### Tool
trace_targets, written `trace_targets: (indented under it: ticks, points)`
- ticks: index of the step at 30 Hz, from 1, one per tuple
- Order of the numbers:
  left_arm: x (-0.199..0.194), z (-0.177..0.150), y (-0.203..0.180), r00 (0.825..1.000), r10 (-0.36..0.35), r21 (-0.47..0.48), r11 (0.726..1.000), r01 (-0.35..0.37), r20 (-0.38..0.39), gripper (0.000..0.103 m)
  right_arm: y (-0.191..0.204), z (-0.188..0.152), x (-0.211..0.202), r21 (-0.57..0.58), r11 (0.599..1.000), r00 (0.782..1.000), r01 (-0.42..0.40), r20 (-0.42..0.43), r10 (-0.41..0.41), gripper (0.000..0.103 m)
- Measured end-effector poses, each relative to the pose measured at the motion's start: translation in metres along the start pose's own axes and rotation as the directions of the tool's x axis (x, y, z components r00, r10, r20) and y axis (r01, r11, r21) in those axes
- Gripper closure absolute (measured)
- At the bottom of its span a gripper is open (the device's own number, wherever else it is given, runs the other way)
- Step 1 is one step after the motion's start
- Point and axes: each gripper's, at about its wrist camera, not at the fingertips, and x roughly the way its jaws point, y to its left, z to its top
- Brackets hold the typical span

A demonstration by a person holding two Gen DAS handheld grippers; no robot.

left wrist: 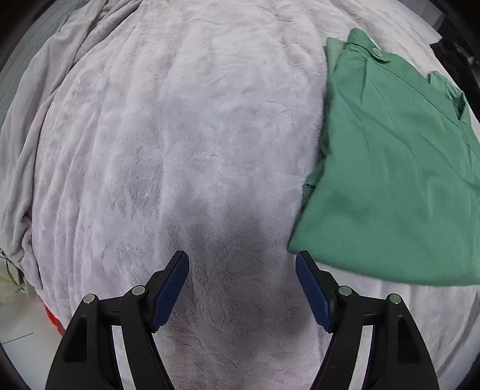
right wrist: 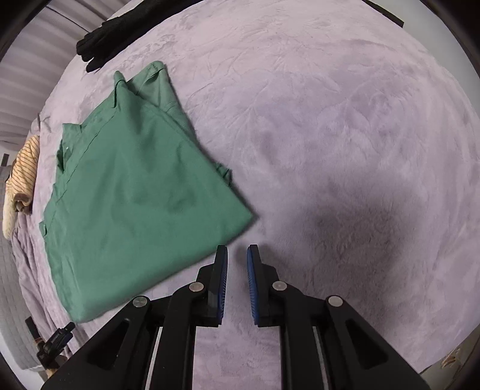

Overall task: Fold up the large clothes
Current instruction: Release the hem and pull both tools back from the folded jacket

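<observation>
A green shirt lies folded flat on the pale fleece blanket, at the right of the left wrist view. My left gripper is open wide and empty, just left of the shirt's near corner. In the right wrist view the same shirt lies at the left, collar end far. My right gripper is empty, jaws a narrow gap apart, just right of the shirt's near corner above the blanket.
A black garment lies at the blanket's far edge. A yellow striped garment sits at the left edge. A grey bunched cover lies at the left. A red object and floor show at lower left.
</observation>
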Motion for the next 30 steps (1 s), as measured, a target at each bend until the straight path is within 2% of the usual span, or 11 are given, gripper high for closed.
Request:
trace_targets:
  ticks: [2, 3, 5, 10, 12, 13, 16, 20, 23, 25, 30]
  points:
    - [-0.008, -0.007, -0.008, 1.0, -0.015, 0.038, 0.999, 0.015, 0.008, 0.028, 0.012, -0.012, 0.0, -0.003, 1.0, 1.0, -0.023, -0.016, 0.023, 0.08]
    - [-0.014, -0.014, -0.011, 1.0, -0.014, 0.053, 0.999, 0.014, 0.01, 0.028, 0.019, -0.02, 0.002, -0.004, 0.999, 0.999, -0.033, -0.023, 0.032, 0.07]
    - [-0.022, -0.026, -0.017, 1.0, -0.023, 0.079, 0.997, 0.022, 0.008, 0.028, 0.04, -0.031, 0.008, -0.016, 0.999, 0.999, -0.036, -0.035, 0.036, 0.055]
    - [-0.043, -0.048, -0.04, 0.998, -0.061, 0.096, 0.994, 0.061, 0.003, 0.028, 0.075, -0.055, 0.01, -0.062, 0.995, 0.995, -0.075, -0.076, 0.071, 0.054]
    - [-0.051, -0.056, -0.043, 0.997, -0.076, 0.099, 0.992, 0.074, 0.019, 0.015, 0.088, -0.061, 0.011, -0.078, 0.993, 0.993, -0.086, -0.086, 0.079, 0.048]
    - [-0.056, -0.061, -0.043, 0.996, -0.08, 0.101, 0.992, 0.077, 0.027, 0.0, 0.095, -0.063, 0.012, -0.084, 0.993, 0.993, -0.088, -0.087, 0.08, 0.046]
    - [-0.071, -0.07, -0.035, 0.997, -0.066, 0.129, 0.99, 0.059, 0.049, 0.0, 0.109, -0.072, 0.011, -0.101, 0.99, 0.992, -0.097, -0.095, 0.087, 0.039]
    - [-0.082, -0.076, -0.037, 0.995, -0.088, 0.137, 0.987, 0.081, 0.045, 0.0, 0.133, -0.078, 0.011, -0.129, 0.987, 0.991, -0.099, -0.098, 0.087, 0.033]
    - [-0.083, -0.067, -0.027, 0.995, -0.09, 0.13, 0.988, 0.084, 0.042, 0.0, 0.149, -0.084, 0.008, -0.159, 0.982, 0.992, -0.104, -0.093, 0.09, 0.028]
    - [-0.077, -0.061, -0.026, 0.995, -0.085, 0.117, 0.99, 0.08, 0.044, 0.0, 0.162, -0.089, 0.004, -0.195, 0.976, 0.994, -0.093, -0.082, 0.078, 0.02]
    - [-0.06, -0.051, -0.009, 0.994, -0.1, 0.126, 0.988, 0.095, 0.033, 0.0, 0.194, -0.103, -0.002, -0.273, 0.958, 0.996, -0.086, -0.052, 0.074, 0.016]
